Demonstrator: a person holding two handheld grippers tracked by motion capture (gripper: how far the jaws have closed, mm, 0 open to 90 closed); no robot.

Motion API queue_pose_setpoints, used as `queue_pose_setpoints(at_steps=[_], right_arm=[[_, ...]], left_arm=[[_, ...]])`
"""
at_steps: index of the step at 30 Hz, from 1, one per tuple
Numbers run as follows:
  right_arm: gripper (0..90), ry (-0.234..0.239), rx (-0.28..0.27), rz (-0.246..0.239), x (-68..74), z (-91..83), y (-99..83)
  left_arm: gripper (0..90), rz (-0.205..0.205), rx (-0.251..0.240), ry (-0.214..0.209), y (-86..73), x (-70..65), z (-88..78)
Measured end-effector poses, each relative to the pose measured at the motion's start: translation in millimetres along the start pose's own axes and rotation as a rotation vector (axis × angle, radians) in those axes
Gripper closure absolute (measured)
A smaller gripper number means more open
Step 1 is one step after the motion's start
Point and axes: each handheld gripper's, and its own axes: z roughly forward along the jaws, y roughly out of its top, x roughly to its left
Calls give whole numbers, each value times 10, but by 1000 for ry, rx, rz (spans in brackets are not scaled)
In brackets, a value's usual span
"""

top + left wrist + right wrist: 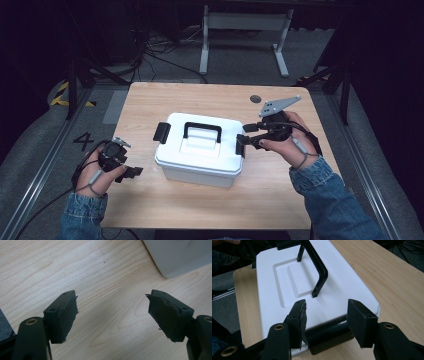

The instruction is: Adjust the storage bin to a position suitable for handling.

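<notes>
A white plastic box point(200, 156) with a lid sits mid-table, a black carry handle point(202, 129) upright on top. A black latch point(161, 132) is at its left end and another latch point(240, 145) at its right end. My right gripper point(245, 141) is open at the right end. In the right gripper view its jaws stand either side of that latch point(329, 335), with the lid point(287, 290) and handle point(319, 277) beyond. My left gripper point(131, 171) is open and holds nothing, low over the table off the box's front left corner point(180, 255).
The wooden table point(280, 200) has bare room in front of the box and behind it. A small dark round inset point(255, 99) is near the far right edge. A white metal stand point(245, 30) and cables lie on the floor beyond.
</notes>
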Motion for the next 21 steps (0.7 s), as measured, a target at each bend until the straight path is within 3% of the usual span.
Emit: queue_pose_setpoints(at_steps=[21], right_arm=[[546, 72, 43, 2, -78, 654, 255]], left_arm=[[237, 10, -3, -3, 36, 13, 19]])
